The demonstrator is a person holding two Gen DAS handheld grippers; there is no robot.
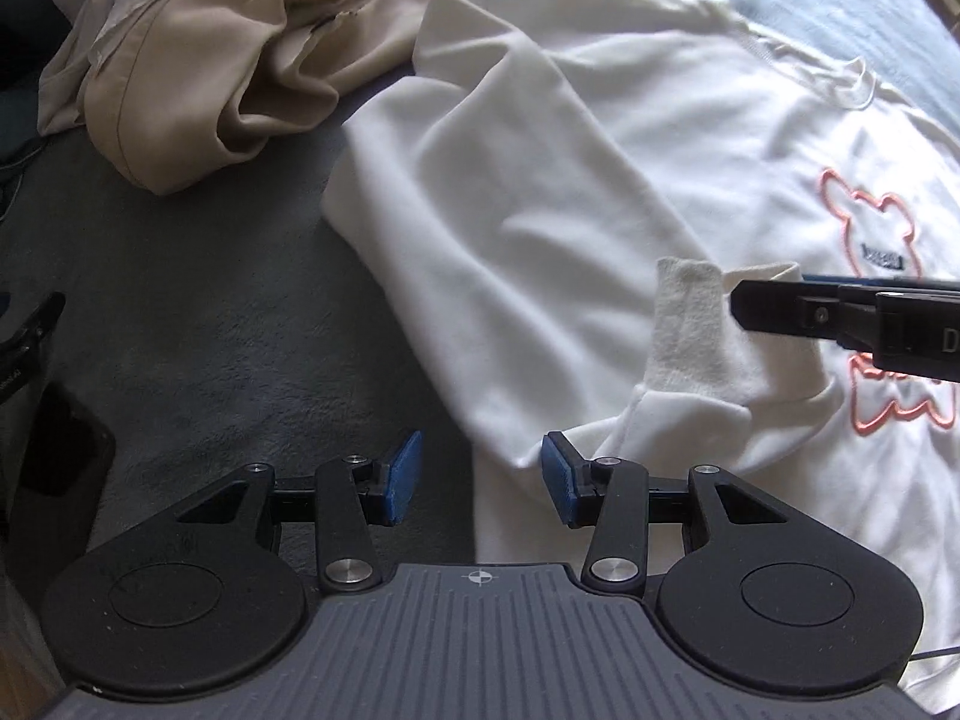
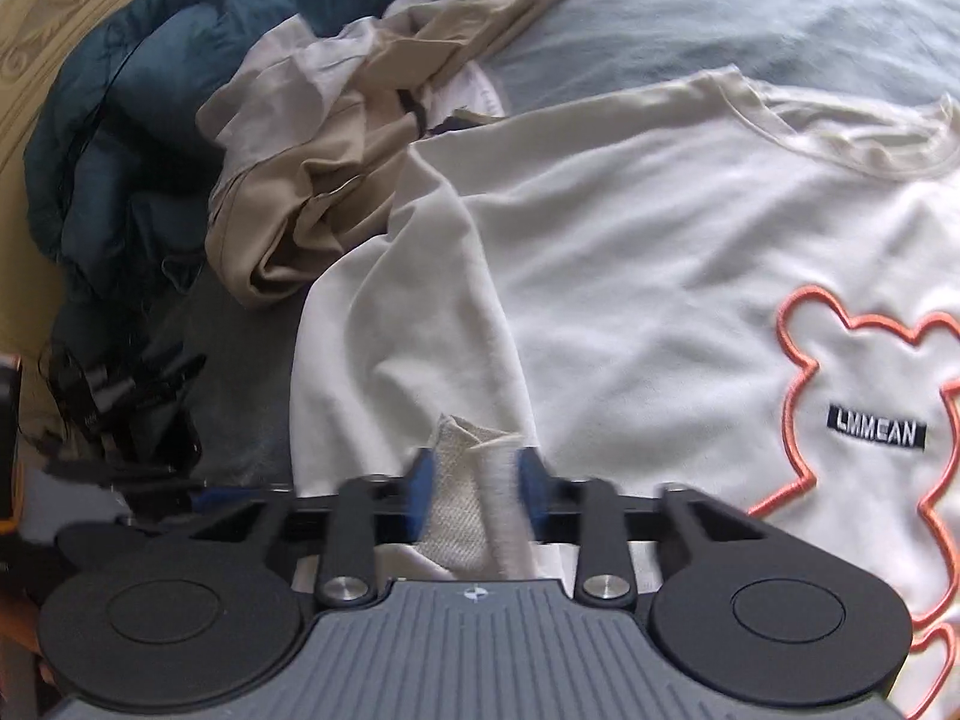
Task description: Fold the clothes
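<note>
A white sweatshirt (image 1: 600,120) (image 2: 630,240) with an orange bear outline lies spread on the bed. One sleeve is folded in over the body. Its ribbed cuff (image 1: 687,324) (image 2: 462,498) stands up between the blue pads of my right gripper (image 2: 477,480), which is shut on it. In the left wrist view the right gripper (image 1: 744,306) reaches in from the right edge at the cuff. My left gripper (image 1: 480,474) is open just above the sleeve's folded lower edge, with nothing between its pads.
A crumpled beige garment (image 1: 198,78) (image 2: 312,192) lies left of the sweatshirt's shoulder. A dark teal quilted item (image 2: 120,120) is bunched beyond it. The grey-blue bed cover (image 1: 210,300) shows to the left. Black gear (image 2: 120,408) sits at the bed's left edge.
</note>
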